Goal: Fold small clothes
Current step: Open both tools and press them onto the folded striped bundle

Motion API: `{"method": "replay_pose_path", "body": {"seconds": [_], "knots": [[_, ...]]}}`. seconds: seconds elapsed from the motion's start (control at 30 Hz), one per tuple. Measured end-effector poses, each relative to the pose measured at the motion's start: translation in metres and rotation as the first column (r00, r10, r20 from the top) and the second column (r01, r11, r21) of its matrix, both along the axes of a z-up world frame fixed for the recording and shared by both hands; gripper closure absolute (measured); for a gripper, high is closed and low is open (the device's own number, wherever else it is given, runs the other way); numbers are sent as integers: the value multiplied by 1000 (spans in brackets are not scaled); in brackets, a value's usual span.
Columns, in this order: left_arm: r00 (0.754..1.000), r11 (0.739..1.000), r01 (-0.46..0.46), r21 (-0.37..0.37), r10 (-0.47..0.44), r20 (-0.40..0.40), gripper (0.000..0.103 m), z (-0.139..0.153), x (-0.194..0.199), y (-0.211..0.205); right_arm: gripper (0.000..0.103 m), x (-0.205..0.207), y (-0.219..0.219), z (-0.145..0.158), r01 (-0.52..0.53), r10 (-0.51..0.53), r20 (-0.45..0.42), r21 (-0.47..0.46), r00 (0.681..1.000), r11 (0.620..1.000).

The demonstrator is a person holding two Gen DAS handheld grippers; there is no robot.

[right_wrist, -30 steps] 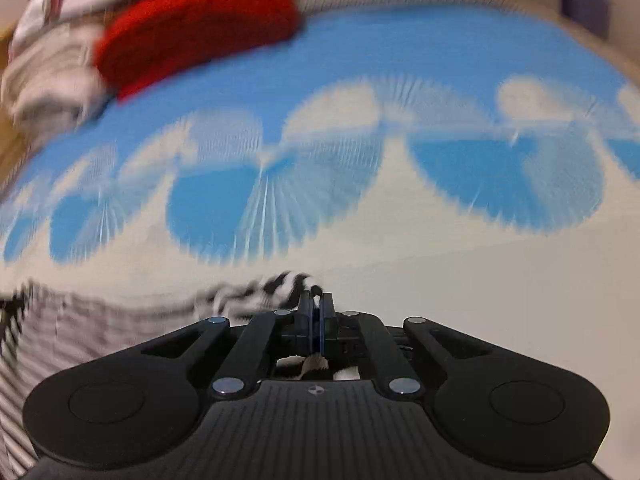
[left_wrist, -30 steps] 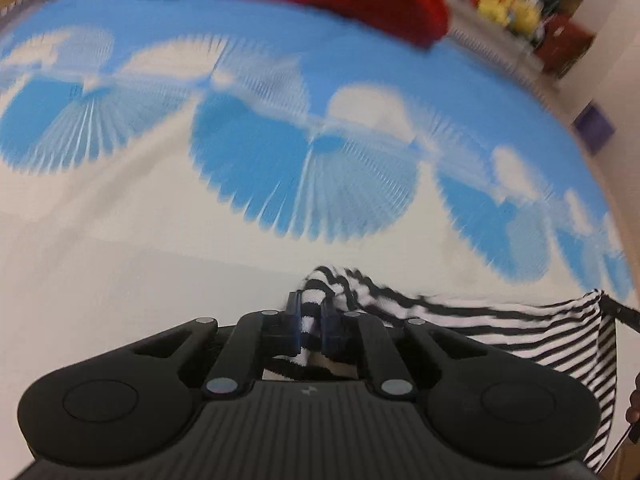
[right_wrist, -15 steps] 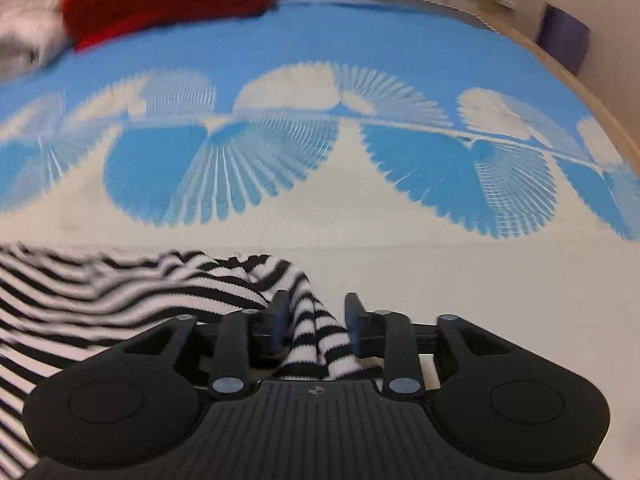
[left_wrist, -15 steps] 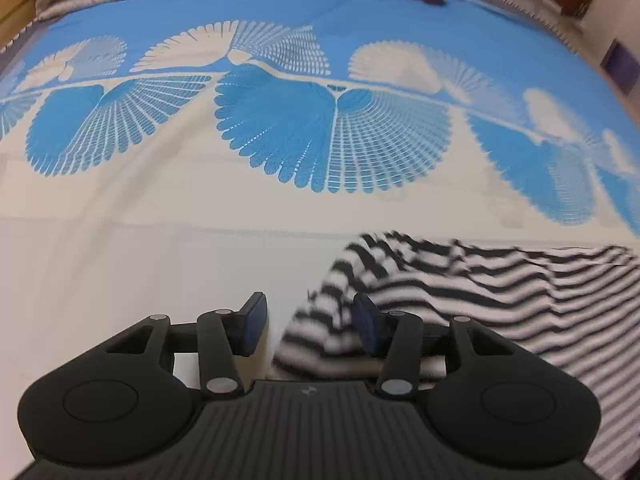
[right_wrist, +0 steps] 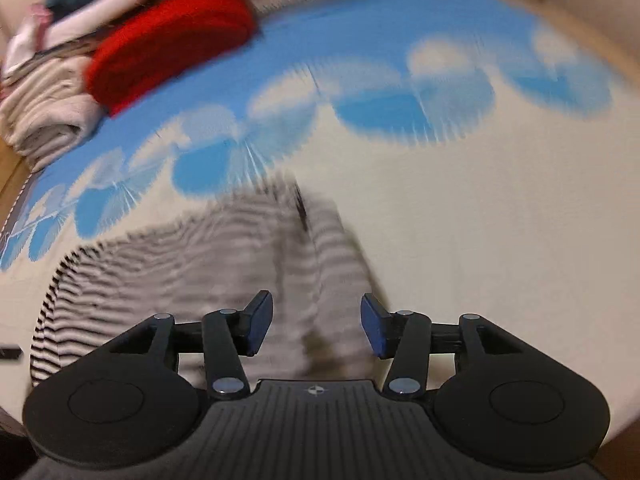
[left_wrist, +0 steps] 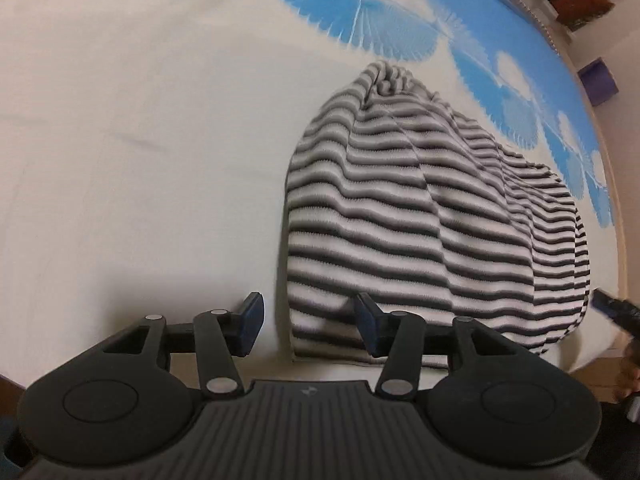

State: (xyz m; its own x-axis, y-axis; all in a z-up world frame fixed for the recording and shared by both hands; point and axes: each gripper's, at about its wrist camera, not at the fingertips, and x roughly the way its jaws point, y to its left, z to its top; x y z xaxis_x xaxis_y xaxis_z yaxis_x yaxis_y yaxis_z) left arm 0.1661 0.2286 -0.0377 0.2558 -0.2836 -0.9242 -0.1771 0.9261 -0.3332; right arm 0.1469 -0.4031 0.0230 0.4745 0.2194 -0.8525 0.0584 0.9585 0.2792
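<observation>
The black-and-white striped knit garment [left_wrist: 420, 216] lies in a soft heap on the cream bedspread with blue fan-shaped prints [left_wrist: 140, 140], and both my claws hang above its near edge, pointing steeply down at it. My left gripper [left_wrist: 308, 330] has its jaws about half apart and opening; the left blue pad stands over bare bedspread, the right pad over the striped cloth, and the garment's left edge runs between them, with neither pad pressing on it, so I hold nothing there. My right gripper [right_wrist: 316, 330] is also parting its jaws, and a ridge of the same striped cloth [right_wrist: 200, 272] lies below the gap, blurred, free of both pads. From the left view the garment spreads away to the right, rising to a bunched peak at its far end. No container shows. In the right view, at the far left of the bed, a red folded knit [right_wrist: 168, 40] sits against a stack of pale folded cloths [right_wrist: 48, 108], blurred.
</observation>
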Motion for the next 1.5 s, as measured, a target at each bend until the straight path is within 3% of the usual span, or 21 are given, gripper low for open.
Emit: {"method": "replay_pose_path", "body": {"seconds": [0.1,0.17,0.23,0.27,0.3,0.33,0.37,0.4,0.5,0.57,0.67,0.77,0.87,0.93,1.0,1.1,1.2,1.27,1.3,1.37,1.5], "knots": [[997,997,77,12,-77,14,48,-3,0,-8,53,0,0,-10,-12,11,-32,-19,999,1000],[997,997,81,4,-81,1,48,-7,0,-9,53,0,1,-18,-21,19,-73,-33,997,999],[995,995,97,8,-97,13,53,-8,3,-9,53,-1,0,-24,-18,16,-108,-24,994,1000],[994,995,103,5,-103,26,63,-8,3,-9,53,-2,1,-26,-18,17,-115,-12,993,1000],[992,994,114,1,-114,47,94,-8,4,-8,53,-2,1,-27,-20,19,-115,-6,993,1000],[990,992,123,2,-123,69,99,-5,3,-9,64,-2,0,-27,-24,24,-110,2,994,1000],[987,992,126,8,-126,104,99,0,2,-6,91,-4,0,-25,-29,31,-103,19,994,999],[981,994,110,3,-109,160,99,10,-2,-2,99,-5,-2,-21,-25,28,-79,43,996,999],[958,996,32,-79,-8,286,100,35,-14,18,100,-18,-21,10,46,-60,83,161,995,986],[961,1000,27,4,-26,276,100,35,-19,19,100,-27,-35,19,84,-113,134,203,984,976],[994,996,72,53,-77,83,99,4,-15,10,100,-24,-34,-3,98,-98,-1,96,995,991],[983,976,179,123,-182,9,94,-7,-12,-11,100,-19,-16,-23,24,-26,-112,-14,993,1000],[983,977,147,157,-161,86,88,9,-11,-13,94,-18,-1,-18,-29,22,-86,-89,996,996],[976,985,112,128,-133,173,78,26,-11,-8,90,-20,5,-7,-38,35,-20,-155,999,987],[966,992,105,69,-118,232,77,36,-9,-9,84,-26,13,4,-60,79,81,-215,994,975],[952,985,173,16,-172,251,78,38,-4,-24,82,-25,20,13,-123,142,148,-130,979,984],[949,960,275,55,-280,141,65,16,2,-49,78,-20,32,2,-205,213,98,-91,972,975],[951,941,305,147,-310,12,63,-6,6,-59,67,-16,41,-17,-253,252,-18,-117,967,960],[950,932,311,184,-309,-39,63,-15,8,-62,67,-15,46,-30,-283,271,-89,-175,958,943],[961,946,277,168,-276,-33,63,-14,14,-57,66,-14,52,-41,-329,301,-147,-246,942,912],[985,986,133,103,-143,100,63,10,21,-34,66,-14,47,-23,-271,263,-65,-210,963,940]]}}
